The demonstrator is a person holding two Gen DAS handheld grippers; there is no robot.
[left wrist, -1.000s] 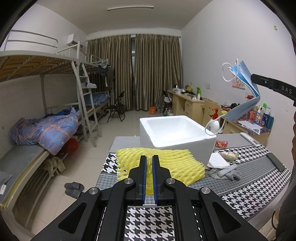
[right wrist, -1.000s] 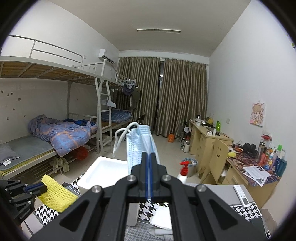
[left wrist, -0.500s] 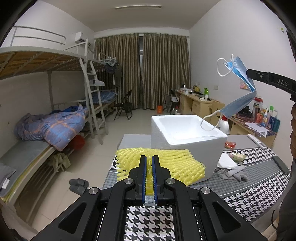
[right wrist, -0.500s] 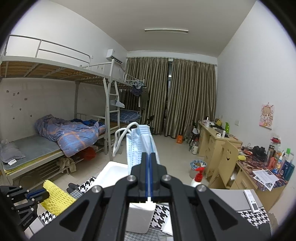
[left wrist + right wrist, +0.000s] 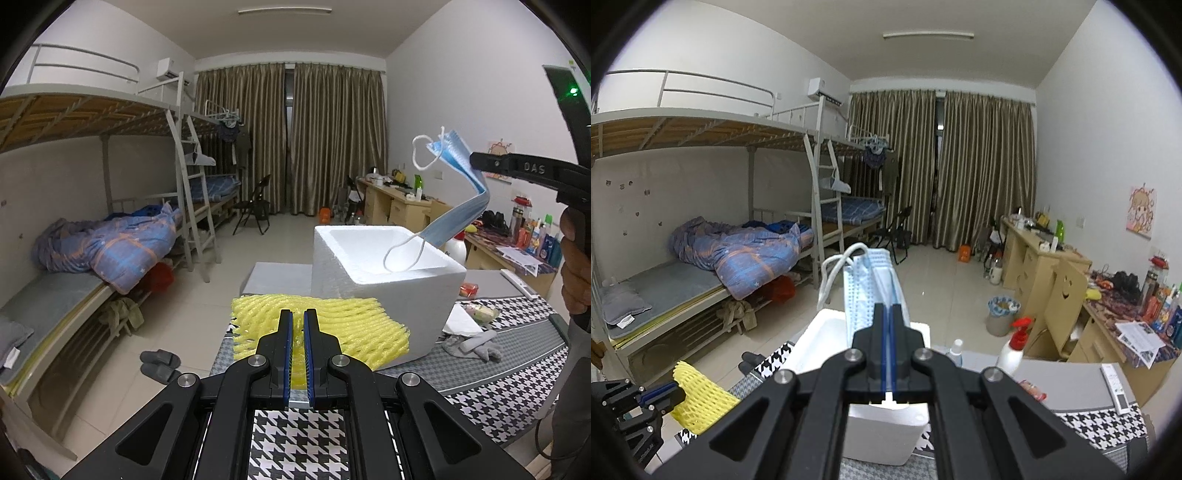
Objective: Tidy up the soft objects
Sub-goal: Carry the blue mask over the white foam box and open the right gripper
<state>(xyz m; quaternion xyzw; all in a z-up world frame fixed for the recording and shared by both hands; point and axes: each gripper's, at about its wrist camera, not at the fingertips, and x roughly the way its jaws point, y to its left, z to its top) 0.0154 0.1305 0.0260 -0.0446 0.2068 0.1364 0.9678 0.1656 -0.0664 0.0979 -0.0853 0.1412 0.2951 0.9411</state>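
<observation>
My left gripper [image 5: 299,316] is shut on a yellow foam net [image 5: 351,325], held just in front of the white foam box [image 5: 391,295] on the houndstooth table. The right gripper [image 5: 887,311] is shut on a blue face mask [image 5: 871,291]. In the left wrist view that mask [image 5: 461,210] hangs from the right gripper [image 5: 476,162] over the box's open top, its lower ear loop dangling inside. The right wrist view shows the box [image 5: 823,332] below the mask and the net [image 5: 701,402] in the left gripper [image 5: 677,397] at lower left.
A grey glove [image 5: 472,345], a white paper [image 5: 458,321] and a snack packet [image 5: 480,313] lie right of the box. A remote [image 5: 1115,387] and a spray bottle [image 5: 1014,350] are farther right. Bunk beds [image 5: 92,258] line the left wall, desks the right.
The right gripper has carried the mask leftward until it hangs over the box, its loop now inside. The left gripper has stayed put with the net.
</observation>
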